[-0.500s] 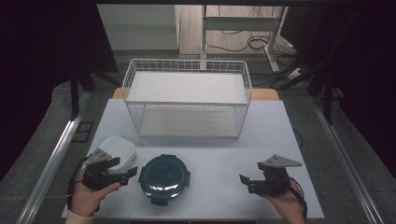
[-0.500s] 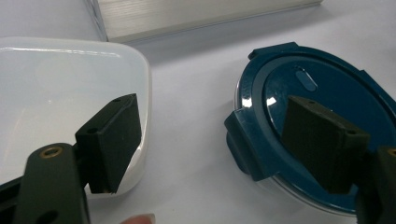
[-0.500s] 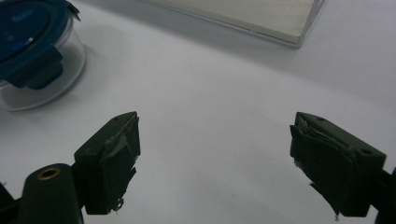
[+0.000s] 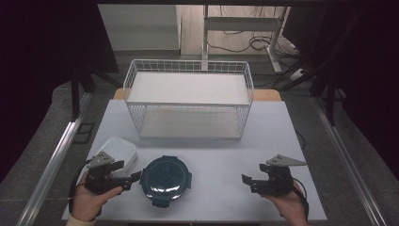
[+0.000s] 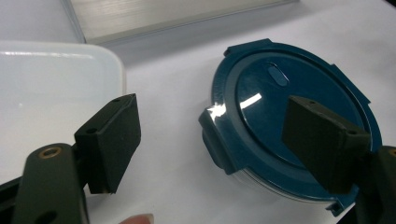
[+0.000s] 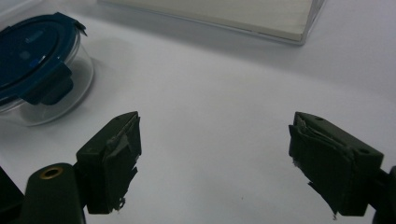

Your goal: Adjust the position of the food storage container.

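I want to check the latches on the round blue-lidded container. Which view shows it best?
The left gripper view: the round container sits close, with a side latch and lid clear. The high view shows the whole lid from above, small. The right gripper view shows its glass side, partly cropped.

round container (image 4: 165, 181) | clear glass, dark blue clip lid (shut) | upright | table's near edge, left of centre

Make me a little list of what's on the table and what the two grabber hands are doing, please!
table: white top
wire basket: white, at the far side
round container: clear, dark blue clip lid on, near edge
white box: rounded, left of the round container
left gripper: open, jaws by the round container's rim, not gripping
right gripper: open, over bare table, holding nothing
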{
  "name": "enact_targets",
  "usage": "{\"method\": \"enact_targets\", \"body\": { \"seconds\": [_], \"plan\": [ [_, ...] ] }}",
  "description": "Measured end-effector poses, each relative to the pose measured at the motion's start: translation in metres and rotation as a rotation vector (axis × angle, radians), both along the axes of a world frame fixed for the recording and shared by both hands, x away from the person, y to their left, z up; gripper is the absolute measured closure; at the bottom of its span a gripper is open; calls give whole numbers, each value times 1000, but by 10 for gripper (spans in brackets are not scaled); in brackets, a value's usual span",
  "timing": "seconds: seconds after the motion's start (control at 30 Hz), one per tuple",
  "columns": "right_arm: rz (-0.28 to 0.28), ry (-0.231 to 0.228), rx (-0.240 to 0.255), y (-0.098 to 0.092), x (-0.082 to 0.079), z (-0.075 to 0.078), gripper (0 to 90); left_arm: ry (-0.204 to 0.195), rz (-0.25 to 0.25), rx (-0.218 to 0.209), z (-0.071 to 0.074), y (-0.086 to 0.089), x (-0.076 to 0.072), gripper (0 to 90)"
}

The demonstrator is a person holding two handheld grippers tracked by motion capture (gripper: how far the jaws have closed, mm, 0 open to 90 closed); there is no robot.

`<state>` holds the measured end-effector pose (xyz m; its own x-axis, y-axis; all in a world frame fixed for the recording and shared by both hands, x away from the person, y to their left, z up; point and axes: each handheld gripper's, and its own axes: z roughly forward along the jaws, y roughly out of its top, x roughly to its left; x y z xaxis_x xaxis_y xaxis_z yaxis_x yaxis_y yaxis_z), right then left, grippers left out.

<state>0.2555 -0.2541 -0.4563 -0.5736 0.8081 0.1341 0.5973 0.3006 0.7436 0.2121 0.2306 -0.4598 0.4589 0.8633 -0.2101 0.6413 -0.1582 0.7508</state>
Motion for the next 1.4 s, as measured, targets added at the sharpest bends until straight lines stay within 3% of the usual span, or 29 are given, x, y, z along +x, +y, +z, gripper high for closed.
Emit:
{"method": "enact_targets", "body": {
  "seconds": [0.13, 0.4, 0.7, 0.73, 0.83, 0.93, 1.1, 1.4],
  "plan": [
    [25, -4, -11, 7, -6, 2, 171, -23, -11, 5, 7, -3, -6, 201],
    [34, -20, 14, 7, -3, 6, 174, 38, 38, 1, 3, 8, 3, 299],
    [18, -35, 6, 8, -9, 12, 175, 44, 43, 5, 8, 16, -4, 406],
    [20, -41, -2, 8, -10, 13, 175, 67, 27, 11, 6, 15, -2, 476],
    [23, -43, -6, 9, -10, 15, 175, 90, 15, 11, 3, 16, 1, 523],
    [19, -45, -14, 8, -9, 14, 175, 131, 9, 12, -4, 18, 4, 670],
    [6, -48, -36, 8, -11, 14, 175, 154, -3, 34, -6, 15, 0, 809],
    [7, -41, -53, 13, -11, 11, 174, 187, -12, 47, -13, 11, 2, 881]
  ]
}}
